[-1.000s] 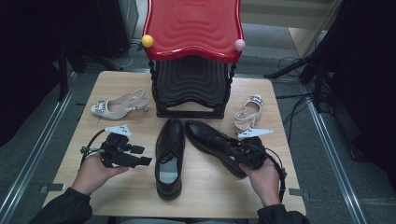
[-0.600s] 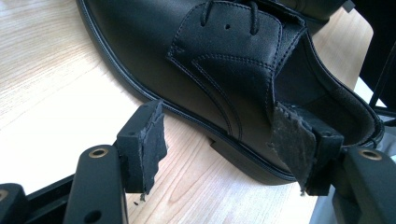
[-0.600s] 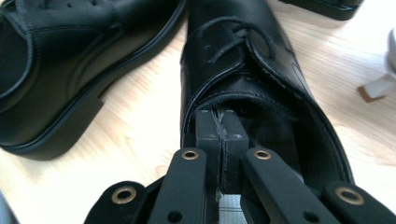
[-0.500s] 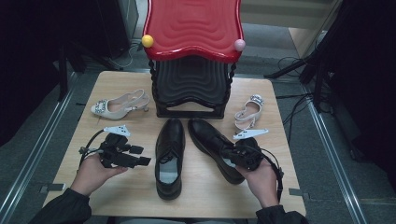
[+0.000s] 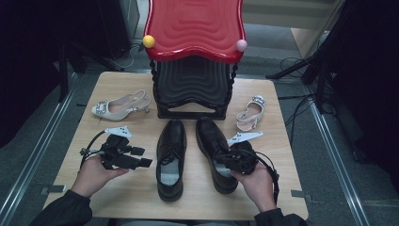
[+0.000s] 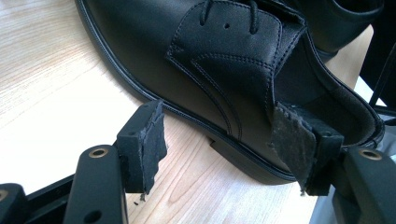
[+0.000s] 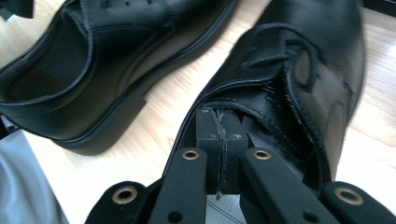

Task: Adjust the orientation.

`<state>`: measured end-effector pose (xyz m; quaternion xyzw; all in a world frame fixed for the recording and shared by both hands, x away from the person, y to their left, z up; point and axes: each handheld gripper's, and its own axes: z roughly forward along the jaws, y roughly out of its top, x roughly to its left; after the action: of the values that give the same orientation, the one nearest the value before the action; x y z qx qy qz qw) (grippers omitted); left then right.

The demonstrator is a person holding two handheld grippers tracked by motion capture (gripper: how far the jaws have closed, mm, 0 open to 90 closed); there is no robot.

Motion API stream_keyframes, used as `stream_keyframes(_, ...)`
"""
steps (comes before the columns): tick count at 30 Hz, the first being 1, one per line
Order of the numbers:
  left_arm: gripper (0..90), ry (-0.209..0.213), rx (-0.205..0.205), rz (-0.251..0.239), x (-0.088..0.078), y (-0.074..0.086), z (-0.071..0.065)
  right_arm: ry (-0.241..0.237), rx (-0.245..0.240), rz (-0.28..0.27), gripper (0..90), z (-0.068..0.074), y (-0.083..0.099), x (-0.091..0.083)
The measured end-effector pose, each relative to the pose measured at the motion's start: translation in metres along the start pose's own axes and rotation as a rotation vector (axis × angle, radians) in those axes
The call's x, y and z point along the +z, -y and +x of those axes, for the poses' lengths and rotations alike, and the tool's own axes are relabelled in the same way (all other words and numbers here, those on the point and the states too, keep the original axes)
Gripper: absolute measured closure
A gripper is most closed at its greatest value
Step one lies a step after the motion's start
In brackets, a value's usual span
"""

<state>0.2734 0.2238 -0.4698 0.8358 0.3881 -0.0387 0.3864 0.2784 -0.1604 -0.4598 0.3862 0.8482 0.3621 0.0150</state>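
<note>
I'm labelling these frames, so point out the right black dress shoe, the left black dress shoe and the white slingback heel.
Right black dress shoe [image 5: 210, 136], high view, on its toe cap.
Left black dress shoe [image 5: 172, 136], high view, on its toe.
White slingback heel [image 5: 113, 111], high view, on its side near the toe.

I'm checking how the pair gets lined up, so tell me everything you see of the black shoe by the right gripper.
The right black shoe is a glossy, leather-looking lace-up dress shoe with stitched panels, a low heel and a pale insole. It stands upright on the wooden table, toe towards the black-and-red stool, beside its twin with a gap between them. The right gripper has its jaws shut at the shoe's opening, at the heel end; what they pinch is unclear.
</note>
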Motion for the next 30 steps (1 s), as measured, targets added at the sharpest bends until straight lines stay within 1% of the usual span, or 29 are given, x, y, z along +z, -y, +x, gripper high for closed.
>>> stream_keyframes(1,35.4,0.001,-0.002,-0.001,0.000,0.000,0.000,-0.013,-0.006,0.001,90.0,0.001,0.000,0.001)
stream_keyframes(2,35.4,0.008,-0.006,-0.001,0.000,0.000,0.000,-0.010,-0.006,0.000,90.0,0.004,0.000,0.002)
stream_keyframes(4,36.3,0.009,-0.007,-0.001,0.000,0.000,0.000,-0.016,-0.016,0.002,90.0,0.006,-0.001,0.003)
stream_keyframes(6,37.3,0.007,-0.005,0.000,0.000,0.000,0.000,-0.029,-0.011,0.003,90.0,0.009,-0.002,0.005)
stream_keyframes(9,38.2,0.013,-0.007,0.002,0.001,0.000,0.000,-0.065,-0.016,-0.011,90.0,0.014,-0.002,0.006)
stream_keyframes(10,38.8,0.009,-0.008,0.000,0.001,0.000,0.000,-0.053,-0.028,-0.008,90.0,0.017,-0.003,0.006)
stream_keyframes(12,41.1,0.023,-0.005,0.000,0.002,-0.001,0.000,-0.044,-0.038,-0.009,90.0,0.019,-0.004,0.007)
stream_keyframes(15,44.0,0.031,0.001,0.005,0.004,-0.002,0.000,-0.062,-0.017,-0.012,90.0,0.017,-0.003,0.007)
stream_keyframes(17,46.2,0.031,0.002,-0.001,0.005,-0.003,0.000,-0.063,-0.016,-0.018,90.0,0.017,-0.003,0.008)
stream_keyframes(20,53.2,0.031,0.009,-0.001,0.006,-0.004,0.001,-0.059,-0.018,-0.016,90.0,0.018,-0.003,0.007)
stream_keyframes(21,59.1,0.026,0.023,0.000,0.008,-0.004,0.002,-0.051,-0.016,-0.021,90.0,0.015,-0.003,0.005)
stream_keyframes(22,62.5,0.026,0.023,0.000,0.008,-0.004,0.002,-0.046,-0.013,-0.026,90.0,0.014,-0.003,0.003)
stream_keyframes(23,62.5,0.020,0.024,0.001,0.009,-0.004,0.003,-0.046,-0.013,-0.026,90.0,0.014,-0.003,0.003)
stream_keyframes(24,69.0,0.010,0.009,0.011,0.011,-0.005,0.007,-0.034,-0.003,-0.044,90.0,0.012,-0.002,-0.004)
stream_keyframes(25,70.9,0.010,0.009,0.011,0.011,-0.005,0.007,-0.034,-0.003,-0.044,90.0,0.012,-0.002,-0.004)
stream_keyframes(28,74.4,0.013,-0.011,0.016,0.013,-0.006,0.011,-0.018,0.018,-0.079,90.0,0.005,0.000,-0.014)
stream_keyframes(29,76.0,0.013,-0.017,0.013,0.014,-0.006,0.012,-0.011,0.028,-0.086,90.0,0.002,0.001,-0.018)
stream_keyframes(30,79.5,0.018,-0.019,0.020,0.015,-0.006,0.013,0.002,0.049,-0.103,90.0,-0.004,0.003,-0.024)
